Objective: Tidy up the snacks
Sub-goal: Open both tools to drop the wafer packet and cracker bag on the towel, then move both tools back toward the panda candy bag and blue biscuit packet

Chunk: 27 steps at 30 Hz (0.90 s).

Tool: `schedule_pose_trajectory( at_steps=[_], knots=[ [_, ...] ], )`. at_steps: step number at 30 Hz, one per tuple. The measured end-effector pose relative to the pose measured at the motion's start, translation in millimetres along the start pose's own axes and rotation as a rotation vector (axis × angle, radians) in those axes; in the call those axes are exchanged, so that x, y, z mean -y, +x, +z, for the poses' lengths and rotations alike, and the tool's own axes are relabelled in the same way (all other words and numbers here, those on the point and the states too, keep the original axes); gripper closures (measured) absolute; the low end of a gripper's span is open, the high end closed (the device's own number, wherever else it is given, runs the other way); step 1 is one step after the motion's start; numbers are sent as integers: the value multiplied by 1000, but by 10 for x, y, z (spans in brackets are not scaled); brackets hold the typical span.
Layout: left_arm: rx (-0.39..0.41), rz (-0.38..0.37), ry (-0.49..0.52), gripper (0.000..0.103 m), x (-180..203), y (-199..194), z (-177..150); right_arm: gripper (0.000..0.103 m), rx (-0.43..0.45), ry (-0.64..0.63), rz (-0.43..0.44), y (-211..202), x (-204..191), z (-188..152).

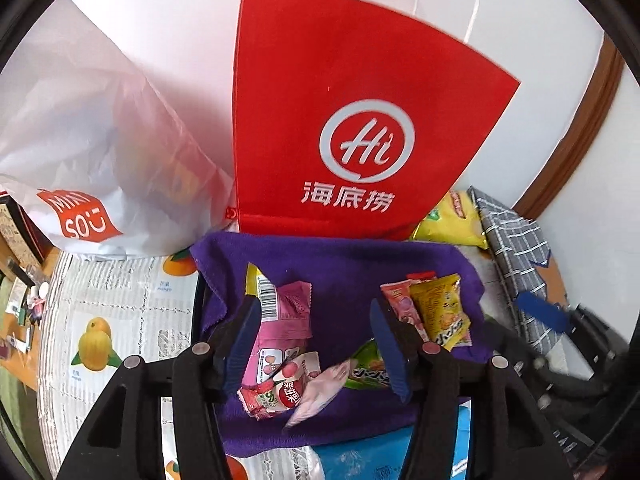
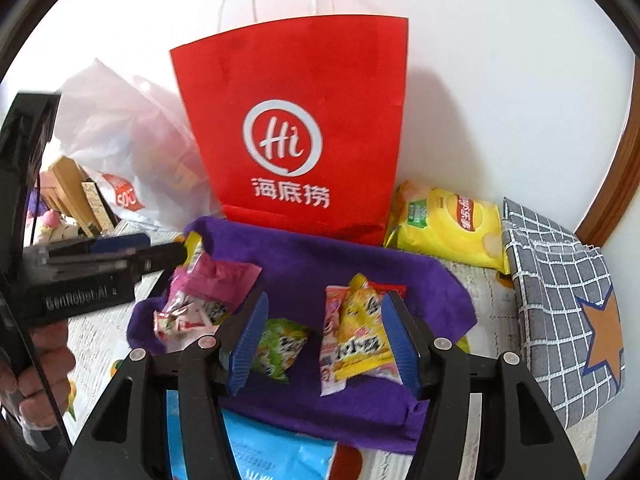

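Note:
Several small snack packets lie on a purple cloth point(image 1: 344, 264) in front of a tall red paper bag point(image 1: 360, 120). My left gripper point(image 1: 316, 344) hangs open above a pink packet point(image 1: 280, 320), a peach-print packet point(image 1: 280, 394) and a green packet point(image 1: 366, 368), its pads clear of them. In the right wrist view my right gripper point(image 2: 324, 344) is open over the green packet point(image 2: 280, 348) and a yellow packet point(image 2: 362, 336) that lies on a pink one. The yellow packet sits close to the right finger. The left gripper point(image 2: 160, 250) shows at the left there, held by a hand point(image 2: 44, 364).
A white plastic bag point(image 1: 92, 152) leans left of the red bag. A yellow chips bag point(image 2: 448, 224) and a grey checked cloth bag point(image 2: 560, 300) lie at the right by the wall. A blue packet point(image 2: 272, 452) lies at the near edge. A fruit-print cover point(image 1: 116, 312) spreads underneath.

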<state>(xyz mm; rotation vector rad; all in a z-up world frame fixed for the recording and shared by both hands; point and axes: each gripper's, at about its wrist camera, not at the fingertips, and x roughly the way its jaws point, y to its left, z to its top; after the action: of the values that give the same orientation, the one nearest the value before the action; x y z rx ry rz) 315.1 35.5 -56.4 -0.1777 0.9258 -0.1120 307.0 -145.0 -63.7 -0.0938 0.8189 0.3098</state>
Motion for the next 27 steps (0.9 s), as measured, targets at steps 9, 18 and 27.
schedule_pose_trajectory(
  at_steps=[9,18,27],
  knots=[
    [42,-17,-23,48,-59,-286,-22,44,-31,5,-5,-208,-121,-378],
    [39,-14,-22,48,-124,-617,-337,44,-46,-2,35,-509,-396,-865],
    [52,24,-50,46,-427,-899,-754,40,-104,37,160,-563,-844,-1357]
  ],
)
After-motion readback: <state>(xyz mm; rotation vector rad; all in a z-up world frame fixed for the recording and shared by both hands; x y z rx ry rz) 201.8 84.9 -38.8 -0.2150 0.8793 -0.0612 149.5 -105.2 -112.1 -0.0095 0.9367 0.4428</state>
